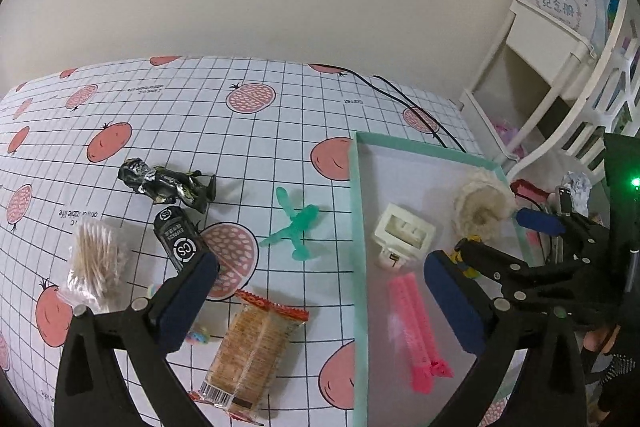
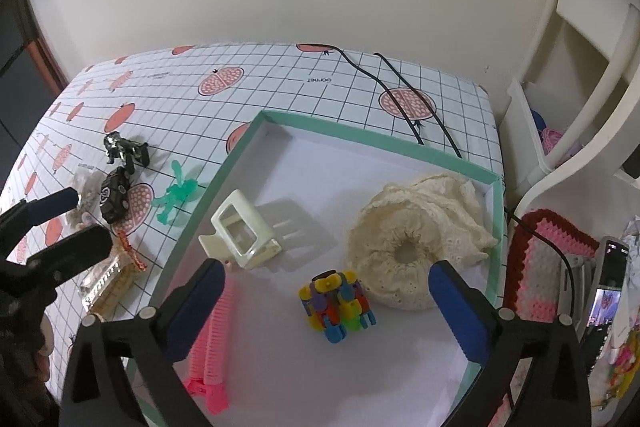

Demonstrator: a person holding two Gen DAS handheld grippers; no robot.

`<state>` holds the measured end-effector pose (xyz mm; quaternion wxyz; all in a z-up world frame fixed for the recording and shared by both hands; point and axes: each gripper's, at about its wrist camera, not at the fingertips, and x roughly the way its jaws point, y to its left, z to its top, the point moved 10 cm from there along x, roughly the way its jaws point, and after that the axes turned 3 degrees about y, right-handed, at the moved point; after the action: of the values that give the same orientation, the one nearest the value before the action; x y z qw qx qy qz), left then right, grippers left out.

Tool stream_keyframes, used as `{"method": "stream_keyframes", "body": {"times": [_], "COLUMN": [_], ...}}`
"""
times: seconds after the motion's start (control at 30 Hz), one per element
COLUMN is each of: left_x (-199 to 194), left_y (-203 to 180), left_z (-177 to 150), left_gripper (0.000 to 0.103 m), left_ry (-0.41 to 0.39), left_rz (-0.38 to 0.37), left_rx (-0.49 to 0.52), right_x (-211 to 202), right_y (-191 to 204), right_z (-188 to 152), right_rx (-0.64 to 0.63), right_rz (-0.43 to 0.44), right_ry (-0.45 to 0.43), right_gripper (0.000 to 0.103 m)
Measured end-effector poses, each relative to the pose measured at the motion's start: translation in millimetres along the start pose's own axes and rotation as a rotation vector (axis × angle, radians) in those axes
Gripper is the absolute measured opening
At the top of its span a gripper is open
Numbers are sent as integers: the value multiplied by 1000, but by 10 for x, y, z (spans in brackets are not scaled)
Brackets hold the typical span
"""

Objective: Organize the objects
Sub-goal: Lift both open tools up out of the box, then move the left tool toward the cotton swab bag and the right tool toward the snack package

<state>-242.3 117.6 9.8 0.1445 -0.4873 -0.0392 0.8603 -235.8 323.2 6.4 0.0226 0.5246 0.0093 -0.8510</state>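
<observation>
Inside the shallow mint-rimmed tray [image 2: 400,143], near its middle, sits a small block toy [image 2: 338,307] built of yellow, purple, blue, green and pink pieces, knobbly and roughly cube-shaped. Just beside it toward the tray's right wall lies a cream lace scrunchie [image 2: 416,239]; a cream claw hair clip [image 2: 244,231] stands toward the left wall, and a pink comb clip [image 2: 212,359] lies along the near left edge.

Left of the tray, on the grid-patterned tablecloth [image 1: 224,131], lie a green plastic figure [image 1: 294,227], a dark foil figure [image 1: 168,183], a black tube [image 1: 180,239], a bag of cotton swabs [image 1: 98,259] and a wrapped biscuit pack [image 1: 252,351].

The right gripper [image 2: 328,307] hangs over the toy, jaws spread wide, holding nothing. The left gripper [image 1: 320,299], equally wide and empty, straddles the tray's left wall.
</observation>
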Motion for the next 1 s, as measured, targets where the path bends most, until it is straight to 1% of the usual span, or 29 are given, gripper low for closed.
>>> {"method": "stream_keyframes", "body": {"times": [0.2, 0.37, 0.43, 0.53, 0.7, 0.87, 1.0], "left_x": [19, -14, -43, -123, -325, -523, -650], "left_y": [39, 44, 57, 108, 284, 589, 904], "left_z": [-4, 19, 46, 106, 242, 316, 328], "left_gripper": [103, 103, 103, 103, 103, 103, 103], "left_ry": [3, -8, -16, -40, -90, -111, -116], "left_rz": [4, -8, -18, -30, -51, -17, 22], "left_rx": [-17, -26, -39, -61, -124, -153, -173], "right_x": [-3, -38, -98, -251, -511, -704, -734], "right_y": [12, 28, 48, 123, 381, 755, 1081], "right_z": [-1, 19, 50, 138, 262, 332, 321], "right_rx": [-6, -11, -16, -25, -67, -109, -149], "right_rz": [2, -3, -10, 3, 30, 96, 138], "right_ry": [0, -2, -15, -55, -121, -169, -172], "right_gripper": [103, 103, 103, 103, 103, 103, 103]}}
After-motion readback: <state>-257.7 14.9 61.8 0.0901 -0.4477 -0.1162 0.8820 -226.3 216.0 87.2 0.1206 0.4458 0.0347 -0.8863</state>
